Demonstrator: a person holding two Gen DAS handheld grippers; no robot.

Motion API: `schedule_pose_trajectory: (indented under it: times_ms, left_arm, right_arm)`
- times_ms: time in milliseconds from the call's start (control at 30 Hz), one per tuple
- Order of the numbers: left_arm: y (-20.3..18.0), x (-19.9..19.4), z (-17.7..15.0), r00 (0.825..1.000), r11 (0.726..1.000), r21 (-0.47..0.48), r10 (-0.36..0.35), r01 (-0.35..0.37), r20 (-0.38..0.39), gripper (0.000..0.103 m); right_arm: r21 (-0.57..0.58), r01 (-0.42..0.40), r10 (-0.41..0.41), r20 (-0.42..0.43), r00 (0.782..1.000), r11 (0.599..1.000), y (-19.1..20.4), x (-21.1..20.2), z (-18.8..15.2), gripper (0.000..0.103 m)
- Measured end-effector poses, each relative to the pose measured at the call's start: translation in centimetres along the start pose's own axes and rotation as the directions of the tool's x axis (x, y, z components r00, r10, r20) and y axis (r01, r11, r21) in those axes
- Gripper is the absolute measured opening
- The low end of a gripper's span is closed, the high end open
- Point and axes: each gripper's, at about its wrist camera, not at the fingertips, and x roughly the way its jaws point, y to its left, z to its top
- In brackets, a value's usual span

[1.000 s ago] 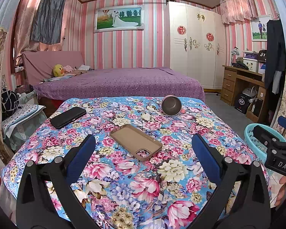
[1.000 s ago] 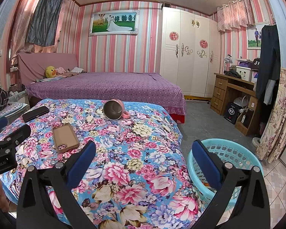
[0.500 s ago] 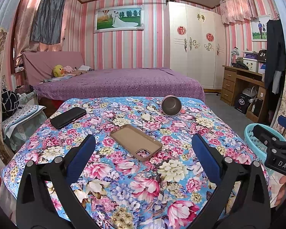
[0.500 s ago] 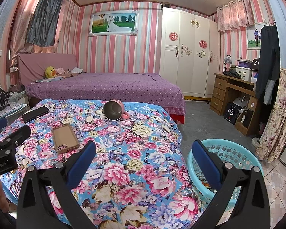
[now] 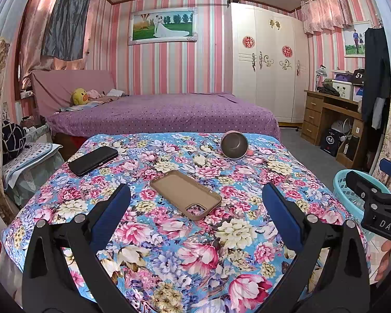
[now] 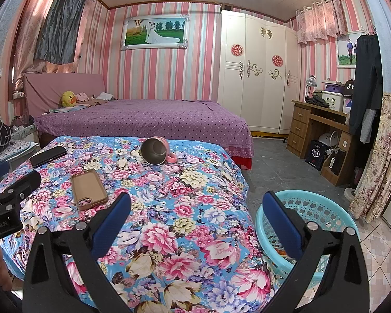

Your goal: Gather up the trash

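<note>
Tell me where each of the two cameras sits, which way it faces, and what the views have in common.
Left wrist: on the left gripper, facing across the floral table toward the bed; its open blue fingers show, and the right gripper at the right edge.
Right wrist: on the right gripper, over the table's right side and the teal basket; its open fingers show, the left gripper at the left edge.
Shared: brown phone case, black phone, tipped pink mug, basket.

Even, fairly bright indoor light with soft, faint shadows and no harsh glare — both views sharp at centre, strongly fisheye-bent and black-vignetted at the corners.
</note>
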Motion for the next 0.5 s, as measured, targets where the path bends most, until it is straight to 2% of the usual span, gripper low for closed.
schedule_pose_trajectory:
  times_ms: [500]
  left_arm:
    - [-0.03,-0.12,-0.03,1.000,1.000,0.000,0.001,-0.001,0.000,0.098]
  right_arm:
    - [-0.003,0.001,-0.001,0.000,1.000,1.000,0.03,-0.01,0.00,0.098]
